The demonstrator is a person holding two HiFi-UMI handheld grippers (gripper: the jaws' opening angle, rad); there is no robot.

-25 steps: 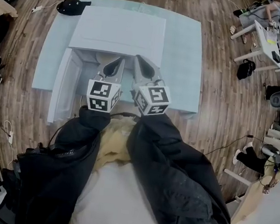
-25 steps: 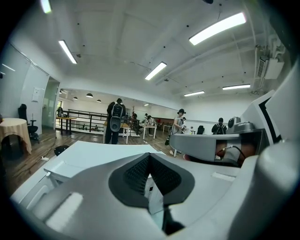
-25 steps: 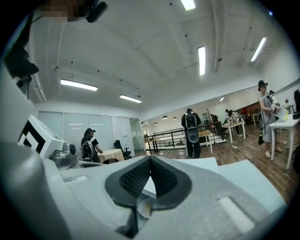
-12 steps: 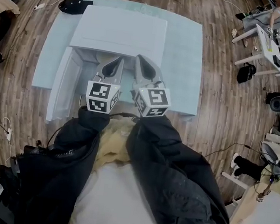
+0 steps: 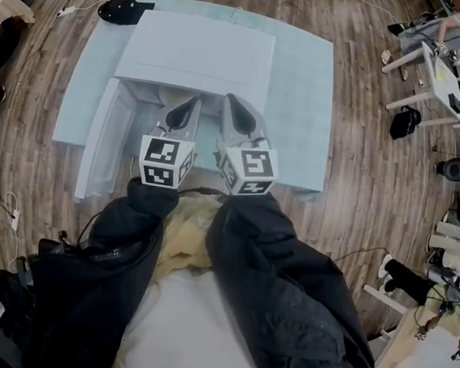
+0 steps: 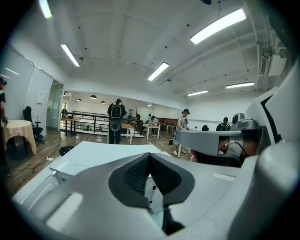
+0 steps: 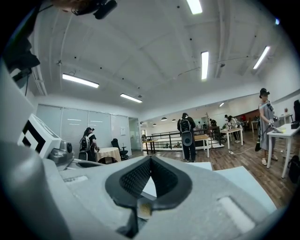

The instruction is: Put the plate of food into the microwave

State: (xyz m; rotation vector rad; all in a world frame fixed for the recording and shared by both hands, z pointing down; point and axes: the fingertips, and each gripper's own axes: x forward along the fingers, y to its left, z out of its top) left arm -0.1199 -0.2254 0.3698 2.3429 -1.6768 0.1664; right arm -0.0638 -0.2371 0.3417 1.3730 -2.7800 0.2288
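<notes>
left tool [image 5: 191,106] jaws together, empty | right tool [image 5: 234,110] same | centre frame before microwave [image 5: 195,53], door [image 5: 103,149] open probably for loading | no plate seen

Head view tally: 2 grippers, left gripper [image 5: 193,103] and right gripper [image 5: 230,104]. 2 marker cubes: left cube [image 5: 167,162], right cube [image 5: 248,169]. 1 microwave [image 5: 196,53], 1 microwave door [image 5: 106,142], 1 table [image 5: 304,105], 1 black item [image 5: 122,8], 1 black bag [image 5: 403,116].

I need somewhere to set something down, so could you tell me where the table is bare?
The table is bare right of the microwave, out to its edge. The front is crowded: the open door, the left gripper and the right gripper.
</notes>
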